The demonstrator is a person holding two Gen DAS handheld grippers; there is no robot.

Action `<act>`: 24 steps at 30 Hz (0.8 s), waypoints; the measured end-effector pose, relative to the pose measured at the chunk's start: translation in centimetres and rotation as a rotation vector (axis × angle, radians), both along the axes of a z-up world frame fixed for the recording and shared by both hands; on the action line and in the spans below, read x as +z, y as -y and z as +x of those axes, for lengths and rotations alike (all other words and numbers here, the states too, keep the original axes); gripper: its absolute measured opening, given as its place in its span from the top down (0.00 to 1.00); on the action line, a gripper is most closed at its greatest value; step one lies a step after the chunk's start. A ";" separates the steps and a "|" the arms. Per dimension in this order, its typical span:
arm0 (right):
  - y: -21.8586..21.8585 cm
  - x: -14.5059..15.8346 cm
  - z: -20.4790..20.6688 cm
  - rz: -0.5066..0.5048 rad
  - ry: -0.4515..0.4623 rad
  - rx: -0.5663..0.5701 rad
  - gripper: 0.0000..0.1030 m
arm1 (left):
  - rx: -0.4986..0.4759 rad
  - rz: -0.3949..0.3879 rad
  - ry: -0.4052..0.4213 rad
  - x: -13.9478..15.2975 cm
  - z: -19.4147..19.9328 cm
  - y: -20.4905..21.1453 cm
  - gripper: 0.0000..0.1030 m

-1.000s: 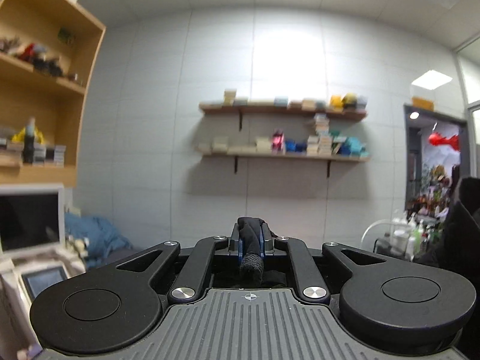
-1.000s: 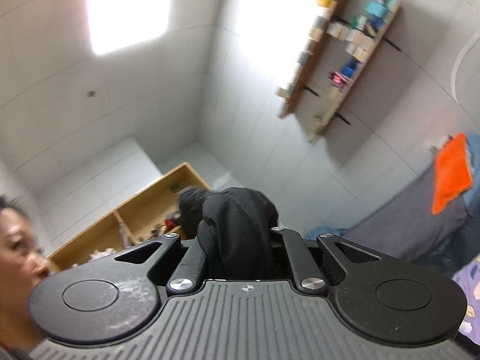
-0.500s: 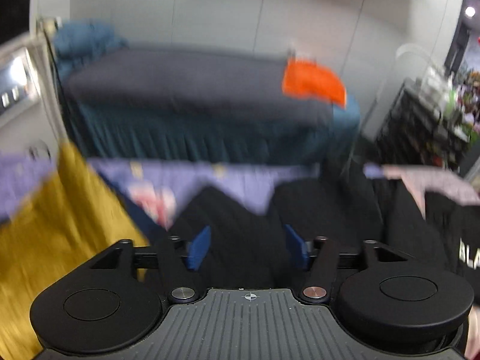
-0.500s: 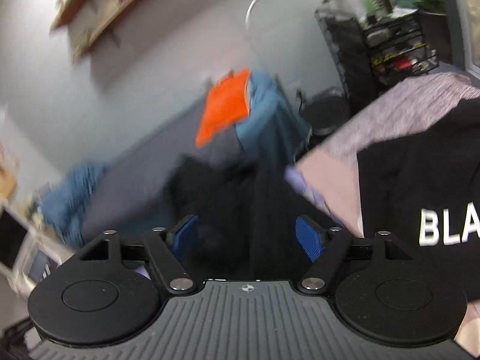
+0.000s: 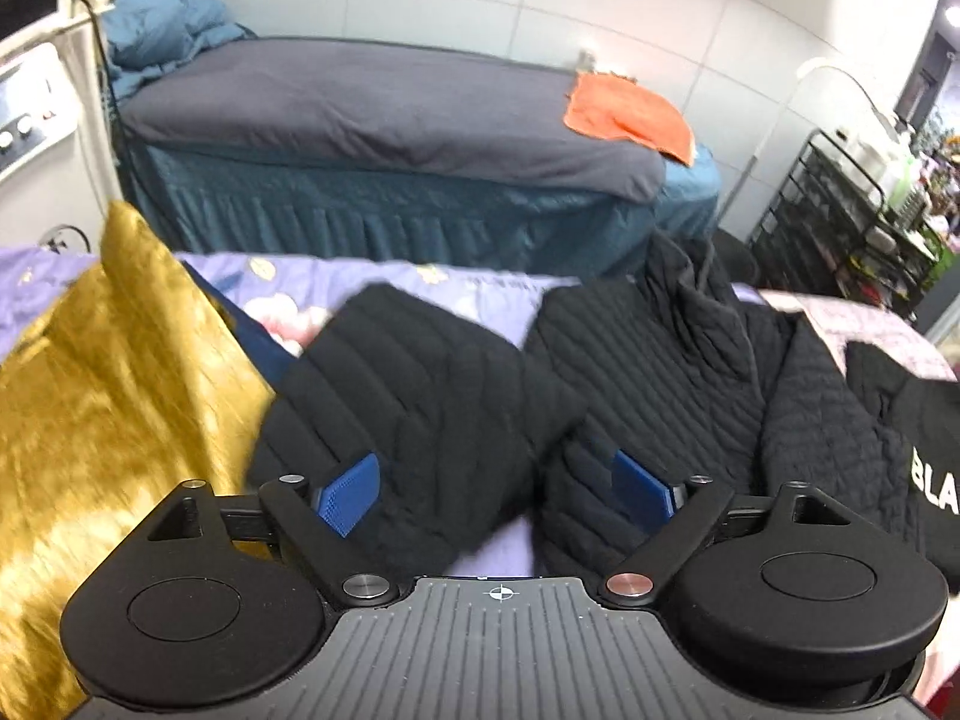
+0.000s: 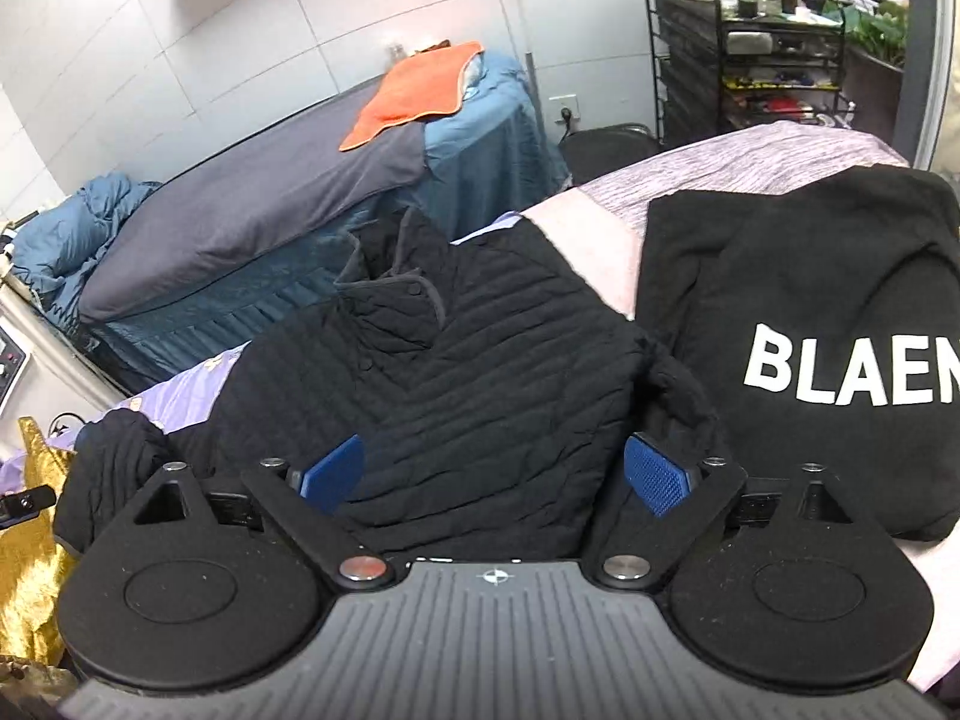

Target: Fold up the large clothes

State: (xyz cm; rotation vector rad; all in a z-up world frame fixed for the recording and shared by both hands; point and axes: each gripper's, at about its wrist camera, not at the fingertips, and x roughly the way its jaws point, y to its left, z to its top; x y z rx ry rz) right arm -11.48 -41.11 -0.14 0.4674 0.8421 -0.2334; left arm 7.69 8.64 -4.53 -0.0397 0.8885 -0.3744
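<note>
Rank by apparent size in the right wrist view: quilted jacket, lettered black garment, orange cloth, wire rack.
1. Quilted jacket and lettered black garment: both take up similar areas, and the garment is cut off at the frame edge, so I won't rank them.
2. Wire rack.
3. Orange cloth, though both are farther away.

The gold cloth (image 5: 102, 396) is smeared by blur in the left wrist view, and the left and bottom edges cut it off. The near hem of the black quilted jacket (image 5: 432, 408) is hidden behind the left gripper's (image 5: 498, 489) body. At the right edge a black sweatshirt (image 5: 927, 438) shows only the letters "BLA". In the right wrist view the same sweatshirt (image 6: 798, 312) reads "BLAEN" before the edge cuts the word. The bottles on the far black rack (image 6: 750, 54) are too small to tell apart. A control panel (image 5: 24, 114) at far left is cropped.
</note>
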 end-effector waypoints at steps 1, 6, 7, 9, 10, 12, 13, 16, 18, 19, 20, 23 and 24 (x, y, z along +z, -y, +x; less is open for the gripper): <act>-0.4 -0.2 0.1 0.005 0.001 0.008 0.08 | -0.012 0.003 -0.014 -0.4 -0.5 0.4 0.00; -4.0 -0.8 -1.0 0.015 -0.026 0.087 0.06 | -0.074 0.021 -0.104 -2.4 -2.9 1.9 0.00; -4.9 -0.9 -0.9 0.009 -0.037 0.110 0.06 | -0.080 0.025 -0.120 -2.9 -3.3 2.0 0.00; -6.8 -1.5 -0.8 -0.014 -0.060 0.159 0.05 | -0.085 0.034 -0.150 -3.6 -3.8 2.0 0.00; -7.9 -1.9 -0.8 -0.029 -0.073 0.193 0.05 | -0.084 0.040 -0.164 -3.9 -4.0 2.0 0.00; -9.7 -2.8 -0.9 -0.056 -0.104 0.252 0.05 | -0.075 0.053 -0.185 -4.4 -4.1 1.7 0.00; -10.5 -3.3 -1.0 -0.065 -0.126 0.282 0.05 | -0.068 0.059 -0.190 -4.6 -4.2 1.5 0.00; -12.7 -4.4 -1.2 -0.075 -0.175 0.364 0.05 | -0.048 0.069 -0.199 -5.0 -4.4 0.7 0.00; -13.9 -5.0 -1.5 -0.090 -0.195 0.405 0.04 | -0.039 0.076 -0.214 -5.3 -4.6 0.3 0.00; -14.4 -5.3 -1.7 -0.098 -0.204 0.415 0.04 | -0.038 0.078 -0.223 -5.6 -4.7 0.1 0.00; -14.8 -5.7 -1.8 -0.101 -0.213 0.423 0.04 | -0.037 0.079 -0.232 -5.7 -4.8 -0.1 0.00; -15.8 -6.8 -2.2 -0.089 -0.248 0.453 0.03 | -0.038 0.075 -0.245 -6.0 -5.2 -0.3 0.00; -16.1 -7.1 -2.3 -0.090 -0.258 0.463 0.03 | -0.041 0.074 -0.247 -6.1 -5.3 -0.3 0.00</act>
